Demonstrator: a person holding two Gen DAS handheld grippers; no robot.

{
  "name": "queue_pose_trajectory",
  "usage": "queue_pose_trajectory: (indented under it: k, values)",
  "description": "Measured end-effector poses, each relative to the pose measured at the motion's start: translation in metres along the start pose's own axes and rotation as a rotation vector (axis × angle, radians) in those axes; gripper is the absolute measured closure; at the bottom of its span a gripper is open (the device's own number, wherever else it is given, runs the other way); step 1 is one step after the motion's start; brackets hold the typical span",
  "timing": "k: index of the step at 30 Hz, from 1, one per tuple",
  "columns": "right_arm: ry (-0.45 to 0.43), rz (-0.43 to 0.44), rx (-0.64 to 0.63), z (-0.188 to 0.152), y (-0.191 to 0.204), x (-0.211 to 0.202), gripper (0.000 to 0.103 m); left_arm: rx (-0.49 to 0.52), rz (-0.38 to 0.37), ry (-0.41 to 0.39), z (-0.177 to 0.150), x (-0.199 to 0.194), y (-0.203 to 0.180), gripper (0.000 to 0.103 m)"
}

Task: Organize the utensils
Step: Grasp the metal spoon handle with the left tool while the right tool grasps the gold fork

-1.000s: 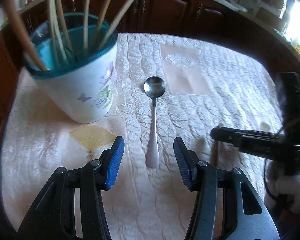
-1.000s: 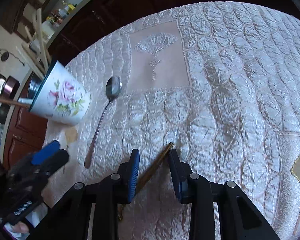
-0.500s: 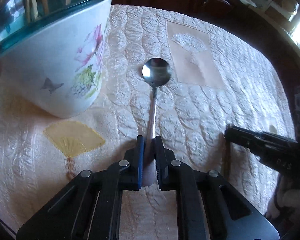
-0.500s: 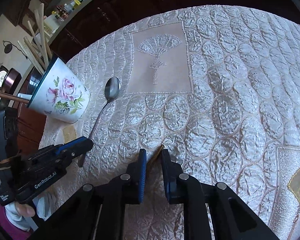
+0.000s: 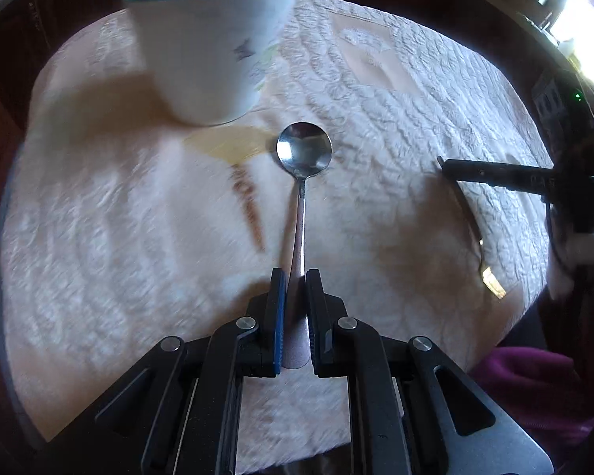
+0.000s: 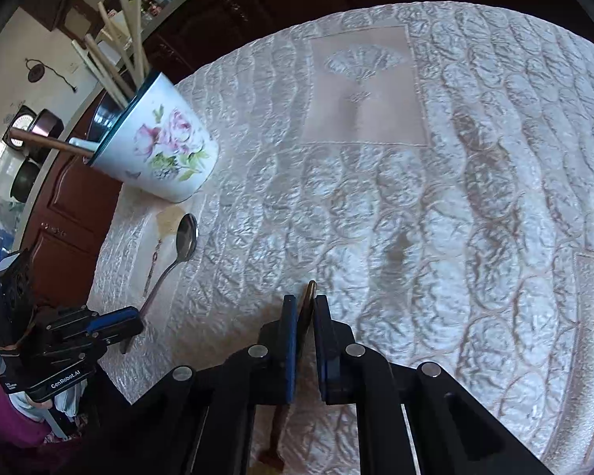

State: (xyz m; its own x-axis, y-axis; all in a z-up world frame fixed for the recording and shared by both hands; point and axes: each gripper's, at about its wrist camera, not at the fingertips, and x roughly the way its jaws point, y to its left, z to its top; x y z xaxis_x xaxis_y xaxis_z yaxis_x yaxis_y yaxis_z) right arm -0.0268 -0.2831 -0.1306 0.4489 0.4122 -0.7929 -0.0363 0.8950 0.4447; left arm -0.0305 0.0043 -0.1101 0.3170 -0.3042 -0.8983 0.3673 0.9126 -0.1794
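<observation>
Daylight is admitted through a window at the upper right of the left wrist view, where it is blown out to white. The cup and the quilted cloth are smeared by motion blur there. The right wrist view is rendered sharper. Both are bent and darkened at the edges by fisheye distortion.
</observation>
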Motion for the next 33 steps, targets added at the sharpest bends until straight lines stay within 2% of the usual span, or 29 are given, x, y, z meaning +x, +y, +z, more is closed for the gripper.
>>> queue_pose_trajectory:
  k: [6,18,20,21,23,24,27,29,33]
  values:
    - [0.018,0.012,-0.022,0.001,0.014,0.009,0.096,-0.054,-0.029,0.004,-0.011,-0.01,0.016,0.094]
    - [-0.002,0.013,-0.043,0.009,0.031,0.015,0.096,-0.098,-0.086,0.029,-0.034,-0.007,-0.028,0.094]
    - [0.022,0.007,-0.051,0.011,0.032,0.013,0.094,-0.079,-0.093,0.019,-0.03,-0.01,-0.03,0.093]
    - [0.028,-0.004,-0.063,0.01,0.032,0.011,0.087,-0.072,-0.093,0.008,-0.027,-0.012,-0.029,0.09]
    - [0.034,-0.003,-0.076,0.007,0.032,0.008,0.071,-0.056,-0.089,-0.013,-0.021,-0.016,-0.024,0.078]
    - [0.04,0.008,-0.072,0.005,0.03,0.008,0.07,-0.047,-0.086,-0.023,-0.016,-0.016,-0.021,0.074]
    - [0.061,0.052,-0.058,0.0,0.02,0.008,0.07,-0.037,-0.059,-0.051,0.002,-0.011,-0.009,0.074]
    - [0.068,0.075,-0.06,-0.005,0.018,0.009,0.07,-0.018,-0.069,-0.06,0.016,-0.004,-0.004,0.074]
    - [0.086,0.064,-0.105,-0.011,0.019,0.013,0.072,0.069,-0.069,-0.053,0.037,0.015,-0.004,0.074]
